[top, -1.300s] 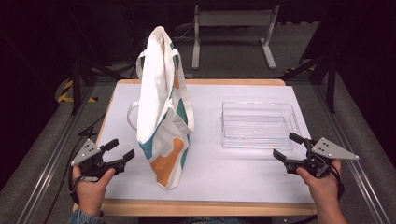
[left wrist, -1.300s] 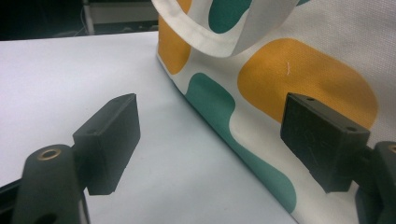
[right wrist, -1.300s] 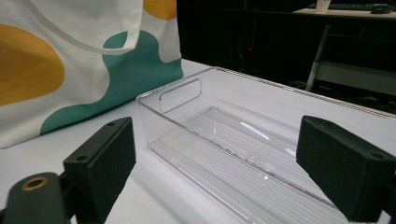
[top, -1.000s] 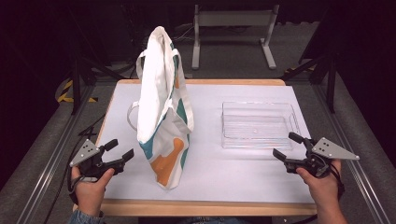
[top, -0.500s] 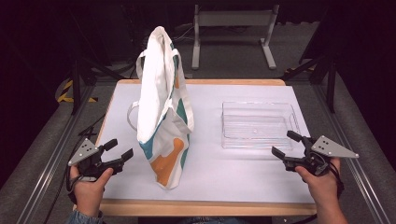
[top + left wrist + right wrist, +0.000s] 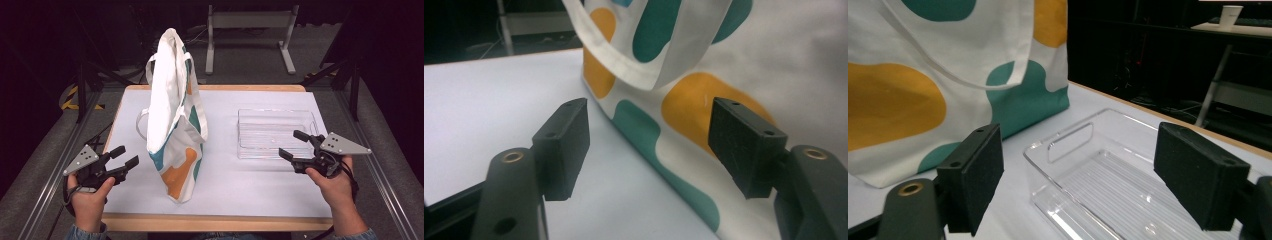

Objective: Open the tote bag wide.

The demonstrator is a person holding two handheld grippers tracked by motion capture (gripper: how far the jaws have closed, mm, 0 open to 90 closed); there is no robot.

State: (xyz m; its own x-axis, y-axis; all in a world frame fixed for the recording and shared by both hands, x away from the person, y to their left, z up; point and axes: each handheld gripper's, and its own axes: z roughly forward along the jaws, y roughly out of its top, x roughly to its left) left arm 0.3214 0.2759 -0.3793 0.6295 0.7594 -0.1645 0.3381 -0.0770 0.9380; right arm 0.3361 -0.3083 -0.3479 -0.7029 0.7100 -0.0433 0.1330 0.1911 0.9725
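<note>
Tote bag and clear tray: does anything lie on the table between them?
Nothing. In the high view, the stretch between the tote bag and the clear tray is bare white table.

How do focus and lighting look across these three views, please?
High view: table evenly lit, surroundings dark. Left gripper view: tote bag fairly sharp, near tongs soft. Right gripper view: clear tray shows small glints, background dark.
</note>
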